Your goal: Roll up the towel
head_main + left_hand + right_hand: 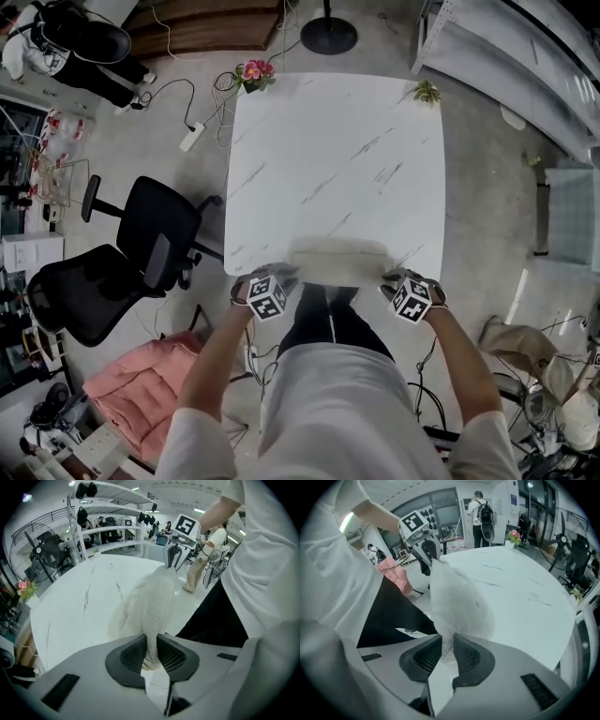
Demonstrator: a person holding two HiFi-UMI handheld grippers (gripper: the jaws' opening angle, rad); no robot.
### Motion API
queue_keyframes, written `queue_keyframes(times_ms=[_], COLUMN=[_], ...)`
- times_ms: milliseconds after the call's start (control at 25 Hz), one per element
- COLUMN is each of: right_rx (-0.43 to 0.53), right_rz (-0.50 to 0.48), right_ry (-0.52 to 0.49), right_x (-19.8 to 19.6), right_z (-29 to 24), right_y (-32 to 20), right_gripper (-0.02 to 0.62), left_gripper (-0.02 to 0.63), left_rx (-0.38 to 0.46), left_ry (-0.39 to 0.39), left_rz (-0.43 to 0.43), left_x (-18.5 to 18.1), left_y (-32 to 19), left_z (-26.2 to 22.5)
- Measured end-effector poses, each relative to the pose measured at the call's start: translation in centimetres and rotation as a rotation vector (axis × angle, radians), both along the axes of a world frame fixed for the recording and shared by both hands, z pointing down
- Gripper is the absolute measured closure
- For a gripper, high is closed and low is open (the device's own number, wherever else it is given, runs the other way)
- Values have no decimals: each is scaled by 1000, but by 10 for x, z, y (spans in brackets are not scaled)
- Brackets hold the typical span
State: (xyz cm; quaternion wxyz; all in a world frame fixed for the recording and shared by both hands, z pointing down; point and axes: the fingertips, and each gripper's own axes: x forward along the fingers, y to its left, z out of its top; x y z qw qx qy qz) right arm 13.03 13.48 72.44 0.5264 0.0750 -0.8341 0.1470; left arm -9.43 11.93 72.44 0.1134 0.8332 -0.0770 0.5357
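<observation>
The soft, fluffy white terry towel lies bunched along the near edge of the white marble-patterned table. The left tool and the right tool each pinch one end. It looks light and floppy and likely sags between grips, so holding it at the end edges suits rolling.

The person wears a white short-sleeved shirt and black trousers. The left hand-held gripper and right hand-held gripper have grey shells, black mesh pads and cubes with black-and-white square markers.
</observation>
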Motion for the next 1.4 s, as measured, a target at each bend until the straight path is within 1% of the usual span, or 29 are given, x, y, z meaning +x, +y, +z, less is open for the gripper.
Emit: queue_keyframes(times_ms=[80,200,400,480,560,640,800,880,960,1080,1200,1400], right_rx=[-50,-97,-128,-124,-105,-76,-27,-7,17,51,75,96], right_rz=[26,56,56,63,79,106,200,261,308,342,345,357], right_ry=[-6,-11,5,9,8,7,7,13,21,35,55,74], right_x=[2,0,2,3,4,6,14,19,23,25,24,23], right_z=[0,-1,-4,-6,-8,-10,-10,-8,-6,0,7,17], right_y=[-1,-8,-28,-39,-53,-68,-92,-103,-111,-118,-120,-115], right_gripper=[506,503,486,477,466,448,402,397,390,388,387,387], left_gripper=[523,522,503,486,472,446,398,378,364,352,350,347], left_rx=[-65,-119,-221,-242,-228,-180,-56,1,36,51,34,-3], left_ry=[11,4,-15,-19,-22,-22,-27,-36,-46,-55,-46,0], left_rz=[-8,0,-7,-4,-2,-18,-101,-147,-180,-215,-256,-390], left_x=[2,1,2,2,3,4,1,0,-1,0,-1,-4], left_y=[0,-4,-22,-32,-44,-60,-95,-109,-119,-127,-129,-127], left_z=[-2,1,0,-1,-4,-6,-4,0,5,11,19,26])
